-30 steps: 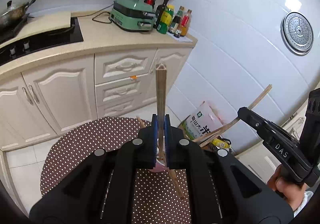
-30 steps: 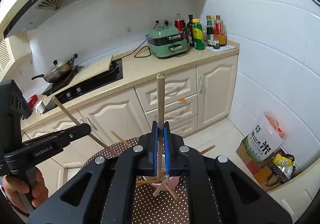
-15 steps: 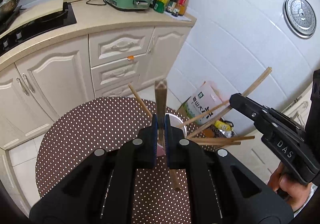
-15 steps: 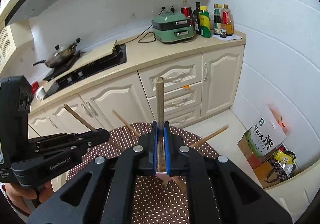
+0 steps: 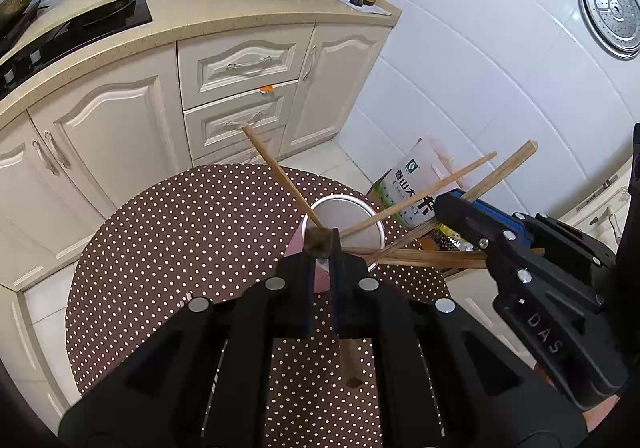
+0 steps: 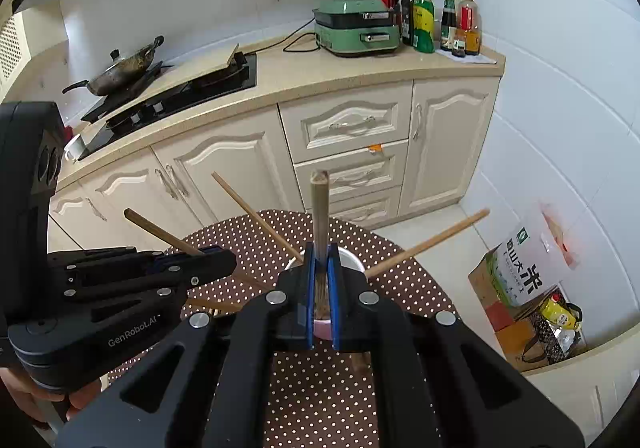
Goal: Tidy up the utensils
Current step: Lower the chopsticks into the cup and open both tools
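Evidently each gripper pinched one chopstick near its middle so the lower end could be steered into the cup (image 5: 343, 226) at twelve o'clock of both views. Left gripper (image 5: 322, 256) fingers were clamped on a dark chopstick (image 5: 318, 242) seen end-on; right gripper (image 6: 321, 280) fingers were clamped on an upright brown chopstick (image 6: 320, 207). Two paler chopsticks (image 6: 256, 217) leaned out of the cup, others lay beside it on the dotted desk (image 5: 180, 240).
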{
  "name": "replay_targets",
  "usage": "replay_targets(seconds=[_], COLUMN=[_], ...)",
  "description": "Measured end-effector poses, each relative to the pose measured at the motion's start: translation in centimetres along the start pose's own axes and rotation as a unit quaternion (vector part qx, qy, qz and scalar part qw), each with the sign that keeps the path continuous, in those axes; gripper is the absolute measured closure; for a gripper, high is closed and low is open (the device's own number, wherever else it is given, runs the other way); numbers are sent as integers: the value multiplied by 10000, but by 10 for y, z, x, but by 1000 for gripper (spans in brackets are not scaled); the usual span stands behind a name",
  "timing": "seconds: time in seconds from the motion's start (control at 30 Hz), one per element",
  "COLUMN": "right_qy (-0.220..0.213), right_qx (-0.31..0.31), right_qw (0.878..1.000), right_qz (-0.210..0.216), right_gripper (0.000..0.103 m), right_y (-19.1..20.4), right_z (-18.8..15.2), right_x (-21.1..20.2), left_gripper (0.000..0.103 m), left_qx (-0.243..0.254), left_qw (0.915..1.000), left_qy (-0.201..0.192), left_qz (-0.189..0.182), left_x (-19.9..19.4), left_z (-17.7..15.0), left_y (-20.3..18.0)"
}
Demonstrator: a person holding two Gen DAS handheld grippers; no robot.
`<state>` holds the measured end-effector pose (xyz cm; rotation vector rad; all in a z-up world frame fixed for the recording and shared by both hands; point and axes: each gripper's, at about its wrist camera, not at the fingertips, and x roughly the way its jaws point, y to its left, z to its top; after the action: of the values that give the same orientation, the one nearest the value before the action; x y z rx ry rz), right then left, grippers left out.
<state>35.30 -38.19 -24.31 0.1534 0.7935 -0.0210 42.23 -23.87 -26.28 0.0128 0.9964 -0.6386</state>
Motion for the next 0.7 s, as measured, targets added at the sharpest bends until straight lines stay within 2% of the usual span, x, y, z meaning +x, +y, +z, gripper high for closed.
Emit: replay_targets(seconds=[0.33,0.7], right_qy=[209,122], right_qx=[109,231], right_qw=[9997,9996], right_qz=[40,49], right_gripper=[98,97], right_y=[-3,0], right_z=[-8,-7], right_x=[9,-1], left_gripper=[96,95], left_qx=[-148,-209], left_qw=[9998,9996], left_qy=[117,165], left_qz=[-14,-29], left_x=[3,-2], left_z=[-5,-5], left_y=[3,3])
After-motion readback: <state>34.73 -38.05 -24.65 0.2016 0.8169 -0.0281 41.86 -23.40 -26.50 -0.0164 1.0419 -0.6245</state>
